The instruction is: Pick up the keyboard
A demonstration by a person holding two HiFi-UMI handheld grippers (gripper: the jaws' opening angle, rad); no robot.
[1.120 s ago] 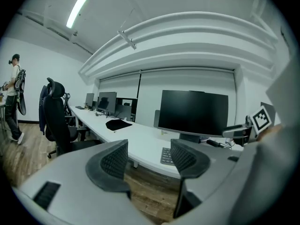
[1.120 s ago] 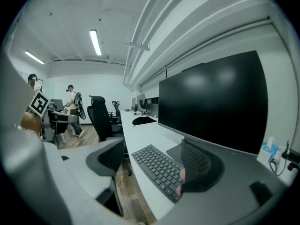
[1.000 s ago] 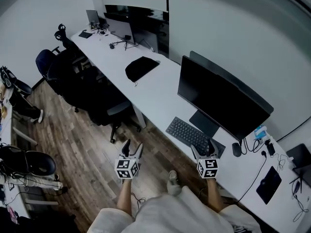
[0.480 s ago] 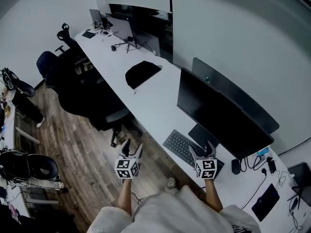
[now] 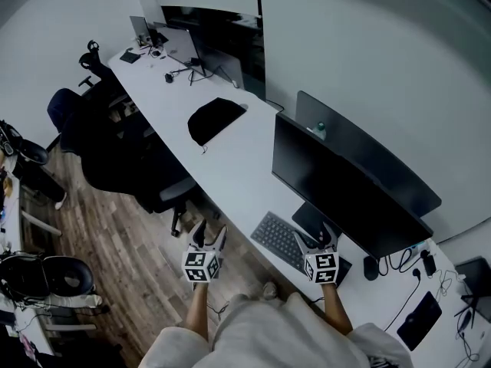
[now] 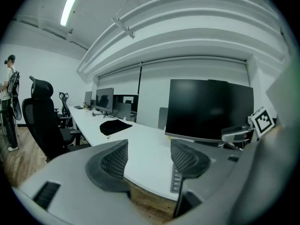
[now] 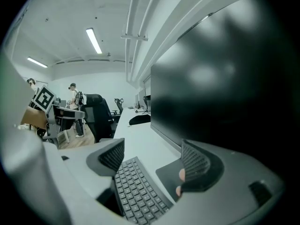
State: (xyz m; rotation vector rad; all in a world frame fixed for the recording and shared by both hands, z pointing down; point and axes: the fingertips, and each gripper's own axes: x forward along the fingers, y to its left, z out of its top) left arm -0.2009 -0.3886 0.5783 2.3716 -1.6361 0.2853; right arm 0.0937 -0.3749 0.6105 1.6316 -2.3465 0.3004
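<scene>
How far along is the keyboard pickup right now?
Done: only the approach; nothing is gripped. In hand: the right hand-held gripper hovers open over the keyboard, keys showing between its jaws. The left hand-held gripper is open just off the desk edge, near the keyboard's left end. Left: closing on it and lifting; it lies flat on the desk.

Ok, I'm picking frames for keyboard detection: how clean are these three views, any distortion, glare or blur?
Head view: strong fisheye, the long desk bows and the corners darken, yet the keyboard reads clearly. Left gripper view: round black border, bright ceiling light, keyboard only a sliver beside one jaw. Right gripper view: keys crisp, monitor carries soft pale reflections.
</scene>
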